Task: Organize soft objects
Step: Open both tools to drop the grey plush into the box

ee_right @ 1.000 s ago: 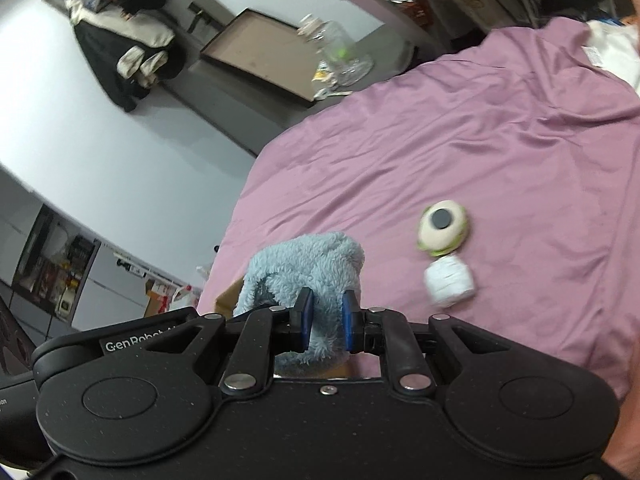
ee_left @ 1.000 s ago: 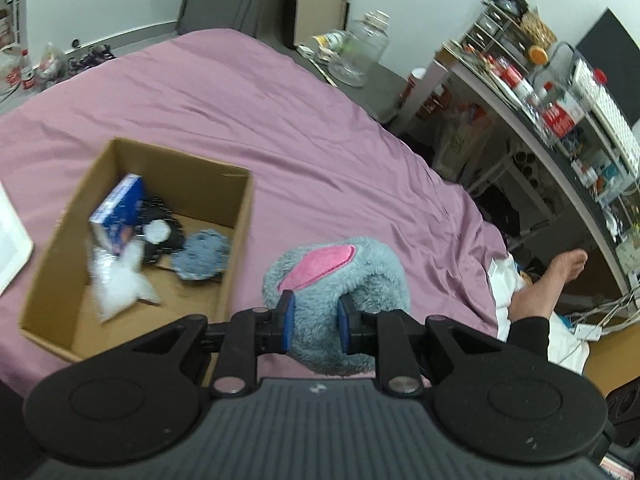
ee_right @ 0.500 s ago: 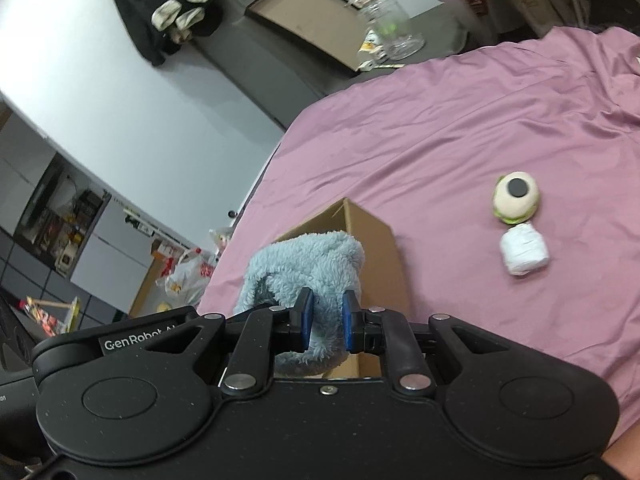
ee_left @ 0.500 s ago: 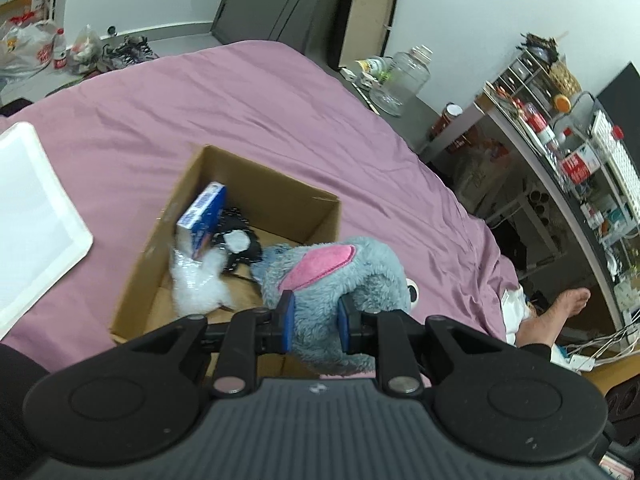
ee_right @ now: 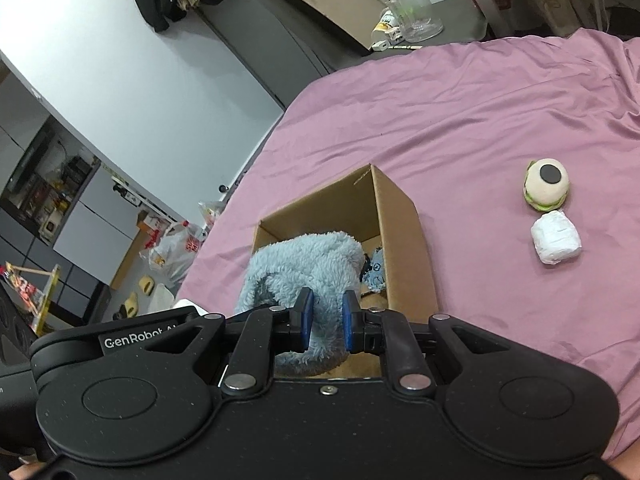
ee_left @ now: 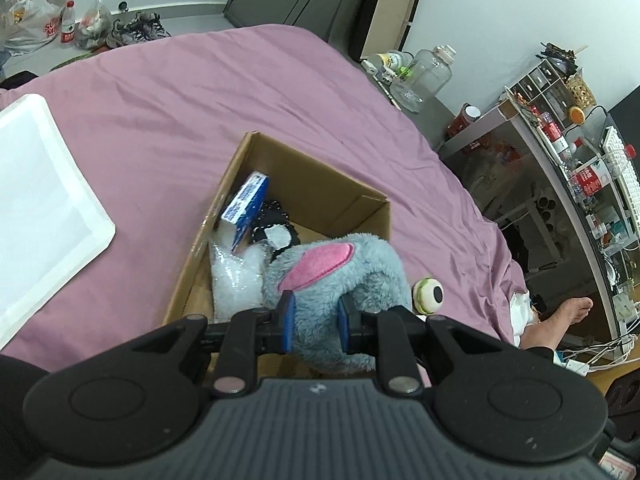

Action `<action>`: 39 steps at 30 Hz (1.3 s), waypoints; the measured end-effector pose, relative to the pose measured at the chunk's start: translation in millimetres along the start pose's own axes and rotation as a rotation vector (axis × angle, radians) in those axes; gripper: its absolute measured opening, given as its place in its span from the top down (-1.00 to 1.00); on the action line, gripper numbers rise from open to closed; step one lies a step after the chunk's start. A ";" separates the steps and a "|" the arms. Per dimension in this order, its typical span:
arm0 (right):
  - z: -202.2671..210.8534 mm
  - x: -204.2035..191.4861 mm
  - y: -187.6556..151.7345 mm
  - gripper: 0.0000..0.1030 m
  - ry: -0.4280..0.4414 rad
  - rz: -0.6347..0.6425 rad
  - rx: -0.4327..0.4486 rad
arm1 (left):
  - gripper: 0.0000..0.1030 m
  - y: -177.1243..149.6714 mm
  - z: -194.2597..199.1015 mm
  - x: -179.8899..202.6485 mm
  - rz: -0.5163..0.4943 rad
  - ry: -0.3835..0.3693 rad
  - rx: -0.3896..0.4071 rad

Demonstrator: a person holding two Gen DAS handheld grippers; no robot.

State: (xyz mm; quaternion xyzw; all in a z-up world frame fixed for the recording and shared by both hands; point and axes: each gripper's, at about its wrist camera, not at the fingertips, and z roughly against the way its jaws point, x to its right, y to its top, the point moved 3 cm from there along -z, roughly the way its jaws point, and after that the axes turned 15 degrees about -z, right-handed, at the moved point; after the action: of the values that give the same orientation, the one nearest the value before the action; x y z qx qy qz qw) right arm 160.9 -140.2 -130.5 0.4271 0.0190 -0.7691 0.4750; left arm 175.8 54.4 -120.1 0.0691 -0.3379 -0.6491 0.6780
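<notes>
Both grippers hold one grey-blue plush toy [ee_left: 340,280] with a pink ear above the open cardboard box [ee_left: 352,200]. My left gripper [ee_left: 316,320] is shut on the plush near the pink ear. In the right wrist view my right gripper [ee_right: 325,318] is shut on another fold of the plush toy [ee_right: 304,264], which hangs over the cardboard box [ee_right: 404,248]. Inside the box lie a blue carton [ee_left: 246,204], a clear plastic bag [ee_left: 236,276], a black item and a small blue plush [ee_right: 376,272].
A burger-shaped soft toy [ee_right: 546,186] and a white wrapped bundle [ee_right: 556,238] lie on the purple bedsheet [ee_right: 460,120] right of the box. A white tray [ee_left: 36,200] sits left of the box. A cluttered desk [ee_left: 560,152] and a person's bare foot [ee_left: 568,312] are past the bed's right edge.
Both grippers carried the plush left across the bed until it hangs over the box. The burger toy and white bundle stayed in place on the sheet.
</notes>
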 end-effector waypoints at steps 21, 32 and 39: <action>8.5 3.6 7.9 -0.28 -0.053 0.050 0.031 | -0.08 7.5 -1.9 3.2 -0.052 0.131 -0.024; 42.9 46.6 43.1 -0.57 -0.035 -0.040 0.121 | -0.64 16.0 6.8 51.0 -0.154 0.198 0.029; 51.5 82.9 59.1 -0.58 -0.037 -0.104 0.150 | -0.64 14.5 3.5 74.9 -0.187 0.206 0.044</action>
State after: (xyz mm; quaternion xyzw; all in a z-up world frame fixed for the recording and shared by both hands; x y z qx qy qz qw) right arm 156.9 -254.2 -131.6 0.4455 -0.0252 -0.7998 0.4015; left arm 180.7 -11.7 -82.1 0.1814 -0.2725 -0.6913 0.6441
